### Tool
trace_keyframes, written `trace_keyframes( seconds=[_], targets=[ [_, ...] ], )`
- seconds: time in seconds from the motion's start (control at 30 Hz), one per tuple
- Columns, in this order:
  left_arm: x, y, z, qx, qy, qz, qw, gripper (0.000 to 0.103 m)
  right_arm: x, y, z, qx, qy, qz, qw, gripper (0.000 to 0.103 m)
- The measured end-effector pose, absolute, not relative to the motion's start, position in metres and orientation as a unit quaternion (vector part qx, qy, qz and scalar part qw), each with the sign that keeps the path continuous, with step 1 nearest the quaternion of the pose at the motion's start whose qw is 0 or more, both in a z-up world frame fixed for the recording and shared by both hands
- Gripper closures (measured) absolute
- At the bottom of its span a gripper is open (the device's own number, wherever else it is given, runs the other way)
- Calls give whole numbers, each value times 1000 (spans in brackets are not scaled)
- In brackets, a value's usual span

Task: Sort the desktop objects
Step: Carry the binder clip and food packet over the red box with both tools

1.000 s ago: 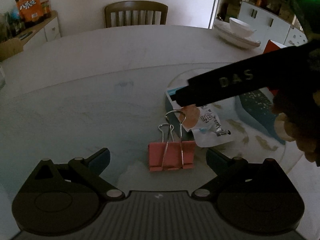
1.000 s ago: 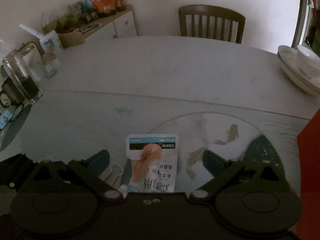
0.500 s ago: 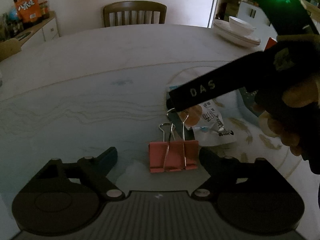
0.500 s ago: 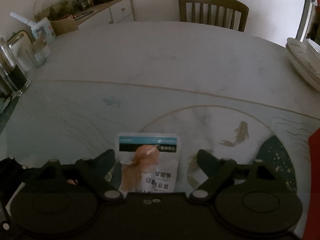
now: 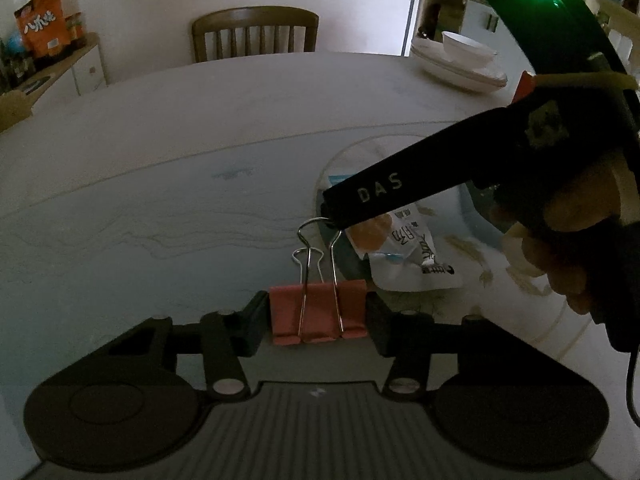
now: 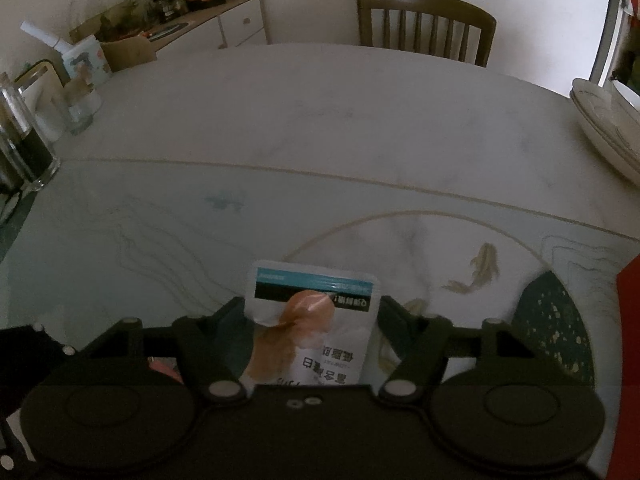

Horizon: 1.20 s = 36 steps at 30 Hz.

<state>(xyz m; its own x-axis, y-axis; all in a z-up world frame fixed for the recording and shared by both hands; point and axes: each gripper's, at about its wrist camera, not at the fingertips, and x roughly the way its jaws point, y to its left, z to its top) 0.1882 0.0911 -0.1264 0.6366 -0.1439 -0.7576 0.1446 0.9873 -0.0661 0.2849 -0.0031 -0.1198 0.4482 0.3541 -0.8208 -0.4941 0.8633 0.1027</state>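
A pink binder clip [image 5: 318, 311] with silver wire handles lies on the table. My left gripper [image 5: 318, 320] has closed on its two sides. A white snack packet [image 6: 316, 320] with a blue top strip and an orange picture lies flat just right of the clip [image 5: 408, 256]. My right gripper [image 6: 310, 316] has both fingers against the packet's edges. In the left wrist view the right gripper's black finger [image 5: 400, 192] marked DAS reaches over the packet, held by a hand.
Stacked white plates and a bowl [image 5: 460, 64] stand at the table's far right. A red object [image 6: 628, 344] lies at the right edge. Glass jars and cups [image 6: 24, 148] stand at the left. A wooden chair [image 5: 256, 34] is behind the table.
Both grippers moved forward and their fingers closed in: the left onto the binder clip, the right onto the snack packet.
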Motion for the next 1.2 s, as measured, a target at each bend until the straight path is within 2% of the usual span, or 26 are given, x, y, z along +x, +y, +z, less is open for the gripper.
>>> trace_keyframes(
  seconds=[0.13, 0.43, 0.87, 1.2],
  targets=[
    [188, 93, -126, -5, 418, -81, 905, 53, 285, -7, -116, -65, 462, 250, 848, 39],
    [185, 93, -124, -12, 419, -81, 904, 53, 274, -30, -107, -47, 462, 240, 853, 43],
    [176, 90, -108, -15, 409, -99, 907, 53, 241, -65, -89, -21, 450, 233, 862, 45],
    [170, 59, -84, -12, 400, -134, 907, 53, 200, -110, -66, 4, 424, 227, 877, 46]
  ],
)
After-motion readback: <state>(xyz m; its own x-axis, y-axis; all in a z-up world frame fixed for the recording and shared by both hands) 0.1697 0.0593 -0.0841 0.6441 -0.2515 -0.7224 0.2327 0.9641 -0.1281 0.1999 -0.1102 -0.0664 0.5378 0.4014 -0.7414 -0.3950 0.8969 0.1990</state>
